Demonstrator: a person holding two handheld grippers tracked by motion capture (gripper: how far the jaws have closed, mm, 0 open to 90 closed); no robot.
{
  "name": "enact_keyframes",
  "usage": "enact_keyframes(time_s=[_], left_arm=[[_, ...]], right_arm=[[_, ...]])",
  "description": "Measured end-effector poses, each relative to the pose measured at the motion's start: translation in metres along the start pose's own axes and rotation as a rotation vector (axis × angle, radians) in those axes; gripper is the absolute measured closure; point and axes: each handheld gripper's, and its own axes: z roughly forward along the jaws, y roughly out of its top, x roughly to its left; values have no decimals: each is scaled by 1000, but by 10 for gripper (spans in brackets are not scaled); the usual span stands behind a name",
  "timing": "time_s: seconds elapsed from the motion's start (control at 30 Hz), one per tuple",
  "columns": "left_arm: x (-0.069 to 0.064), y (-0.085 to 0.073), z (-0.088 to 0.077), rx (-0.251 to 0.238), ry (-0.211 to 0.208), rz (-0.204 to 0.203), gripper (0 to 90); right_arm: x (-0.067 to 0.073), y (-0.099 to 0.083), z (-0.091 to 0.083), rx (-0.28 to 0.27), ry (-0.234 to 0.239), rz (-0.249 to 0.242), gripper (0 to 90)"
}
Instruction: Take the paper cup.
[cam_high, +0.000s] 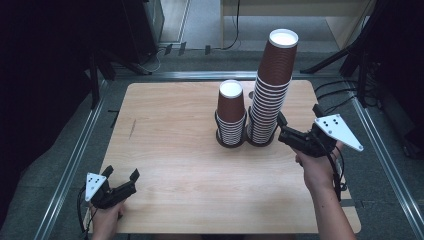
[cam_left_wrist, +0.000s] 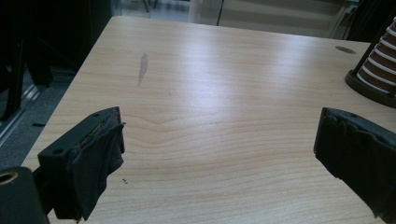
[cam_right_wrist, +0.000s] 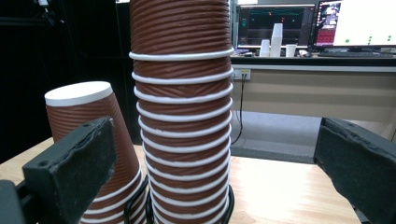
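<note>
Two stacks of upturned brown ribbed paper cups with white rims stand in black ring holders at the back middle of the wooden table. The tall stack is on the right, the short stack on the left. My right gripper is open, just right of the tall stack's lower part and pointing at it. Between its jaws rises the tall stack, with the short stack to the left. My left gripper is open and holds nothing at the front left corner, over bare wood.
Metal rails run along both table sides, with dark floor and stands beyond. A grey scuff marks the left part of the tabletop. Behind the table are a desk with monitors and white cups.
</note>
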Motion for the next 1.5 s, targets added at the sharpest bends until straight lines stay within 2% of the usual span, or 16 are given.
enact_keyframes(time_s=[0.77, 0.97, 1.17, 1.3, 1.5], left_arm=[[0, 0, 0, 2, -10, 3, 19], [0, 0, 1, 5, -9, 9, 19], [0, 0, 1, 6, -12, 8, 19], [1, 0, 1, 6, -17, 7, 19], [1, 0, 1, 7, -21, -1, 19]], right_arm=[[17, 28, 38, 16, 8, 21, 0], [21, 37, 52, 18, -3, 21, 0], [23, 46, 65, 9, -28, 46, 0], [27, 50, 76, 17, -39, 29, 0], [29, 54, 84, 11, -45, 35, 1]])
